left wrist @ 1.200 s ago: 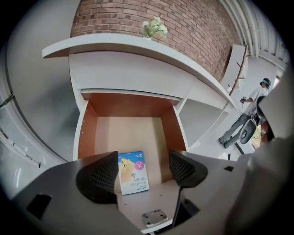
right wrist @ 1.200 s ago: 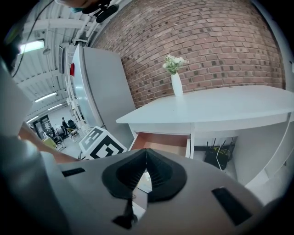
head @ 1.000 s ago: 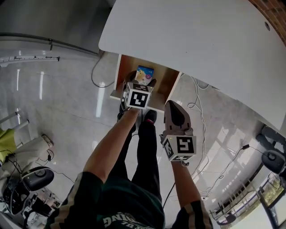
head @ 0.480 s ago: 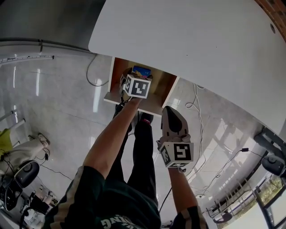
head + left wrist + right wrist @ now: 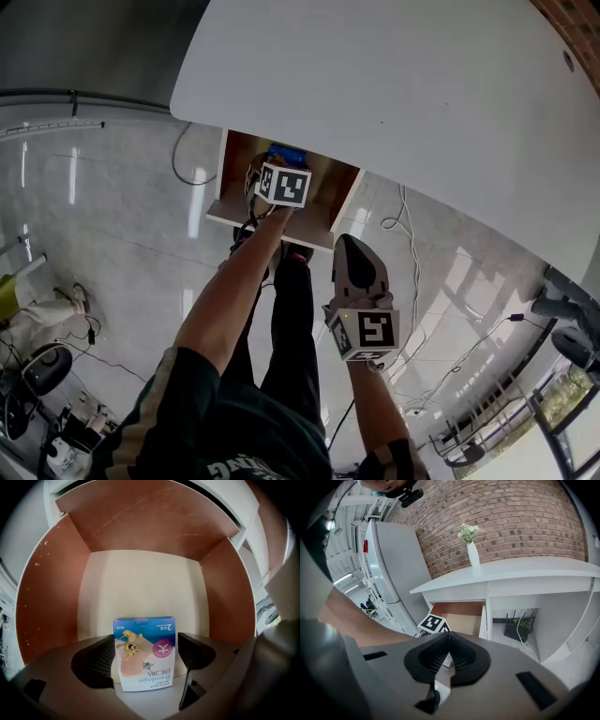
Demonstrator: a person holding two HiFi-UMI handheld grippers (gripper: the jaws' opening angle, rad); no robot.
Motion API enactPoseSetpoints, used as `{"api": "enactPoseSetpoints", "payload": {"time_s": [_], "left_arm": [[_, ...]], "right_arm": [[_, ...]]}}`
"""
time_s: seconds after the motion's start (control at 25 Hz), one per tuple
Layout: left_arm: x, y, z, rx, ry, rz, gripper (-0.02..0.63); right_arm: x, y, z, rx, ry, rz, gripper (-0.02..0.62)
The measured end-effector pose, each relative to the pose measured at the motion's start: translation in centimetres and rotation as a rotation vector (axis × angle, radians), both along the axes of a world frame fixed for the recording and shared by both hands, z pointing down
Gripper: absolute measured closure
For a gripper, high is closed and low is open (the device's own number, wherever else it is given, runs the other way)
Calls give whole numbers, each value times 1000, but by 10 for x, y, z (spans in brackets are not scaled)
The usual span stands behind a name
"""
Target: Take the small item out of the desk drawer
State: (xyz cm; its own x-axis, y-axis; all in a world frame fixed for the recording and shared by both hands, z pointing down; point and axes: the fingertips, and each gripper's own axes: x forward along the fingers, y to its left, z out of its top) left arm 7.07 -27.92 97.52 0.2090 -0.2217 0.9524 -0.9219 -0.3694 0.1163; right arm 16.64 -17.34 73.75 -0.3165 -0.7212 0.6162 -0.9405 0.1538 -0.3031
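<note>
**Desk** (image 5: 422, 84): a white top seen from above, with one open drawer (image 5: 221, 178) pulled out from under its near edge. The drawer has reddish-brown walls and a pale floor.

**Right claw** (image 5: 448, 656): held back from the drawer, clenched, its ribbed pads together with nothing between them.

**Left claw** (image 5: 145, 654): reaching steeply down into the drawer, released. Its jaws have just been opening and stand wide apart. The box lies between them, with a pad just beside each long edge, neither one pressing.

**Box** (image 5: 144, 660): a small carton of bandages, the only thing in the drawer, lying flat on the pale floor. Its face has a blue band at the far end and white at the near end. A peach panel across the middle carries small cartoon animals, and a pink round badge sits to one side. The print reads upside down in the left gripper view.

**Handling (judged)**: the carton is probably very light. Its thin card should be stiff enough to lift but easily dented by a hard squeeze, and the glossy faces may slip. The best hold is across the two long side edges near mid-length, closing gently until the sides just bear.
</note>
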Motion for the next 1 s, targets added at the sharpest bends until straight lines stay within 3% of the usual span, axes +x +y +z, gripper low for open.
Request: {"api": "enactPoseSetpoints", "payload": {"time_s": [0.32, 0.56, 0.76, 1.0], "left_arm": [[-5, -2, 6, 14, -46, 5, 190], [-4, 3, 6, -6, -29, 21, 190], [-9, -2, -14, 38, -12, 49, 190], [-13, -6, -41, 70, 21, 23, 190]], "right_arm": [[17, 11, 8, -27, 15, 34, 571], [18, 10, 5, -32, 13, 48, 571], [14, 9, 4, -34, 11, 43, 571], [4, 2, -10, -7, 7, 22, 571]]}}
